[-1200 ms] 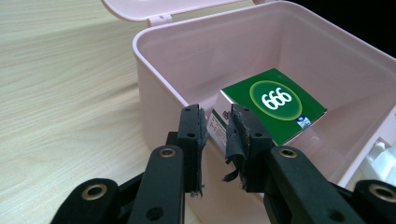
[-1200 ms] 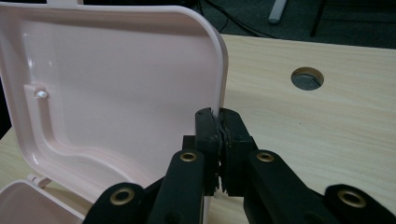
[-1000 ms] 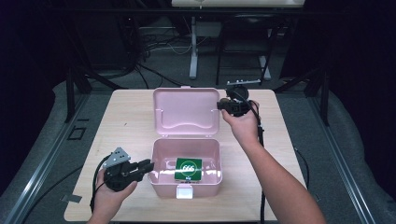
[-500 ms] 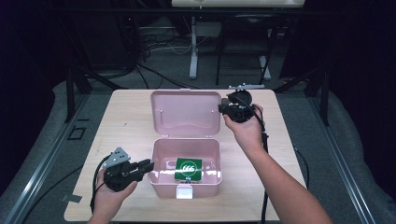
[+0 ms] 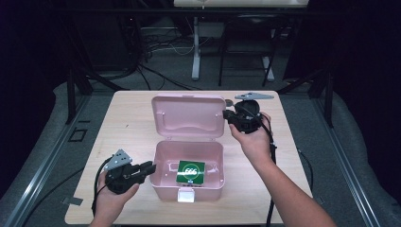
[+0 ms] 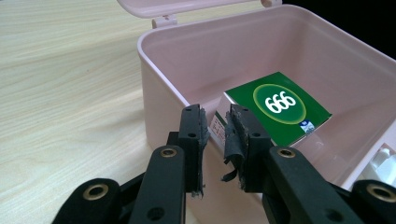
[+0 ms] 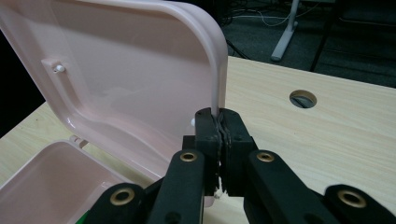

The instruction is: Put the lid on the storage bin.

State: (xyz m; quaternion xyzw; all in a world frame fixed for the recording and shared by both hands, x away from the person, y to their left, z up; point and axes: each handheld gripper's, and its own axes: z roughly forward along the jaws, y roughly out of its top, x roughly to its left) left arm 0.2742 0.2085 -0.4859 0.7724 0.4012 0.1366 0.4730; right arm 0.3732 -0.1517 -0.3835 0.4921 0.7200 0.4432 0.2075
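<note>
A pink plastic box [image 5: 158, 153] stands open on the wooden table, its lid [image 5: 187, 116] raised at the back. A green carton marked 666 [image 5: 191, 171] lies flat inside. My left gripper [image 5: 150, 168] reaches in from the left and is shut on the box's left wall [image 6: 177, 79], one jaw outside and one inside, with the carton [image 6: 275, 109] just beyond. My right gripper [image 5: 227, 114] is shut on the lid's right edge, and the right gripper view shows its jaws [image 7: 219, 126] pinching the lid's rim [image 7: 219, 65].
The box has a white latch [image 5: 186, 195] on its front wall. A round cable hole [image 7: 302, 99] sits in the table top [image 5: 127, 123] behind the right gripper. Dark floor, cables and stand legs surround the table.
My right gripper has shifted a little to the right and toward me with the lid's edge in it. The left gripper and the box base have stayed put.
</note>
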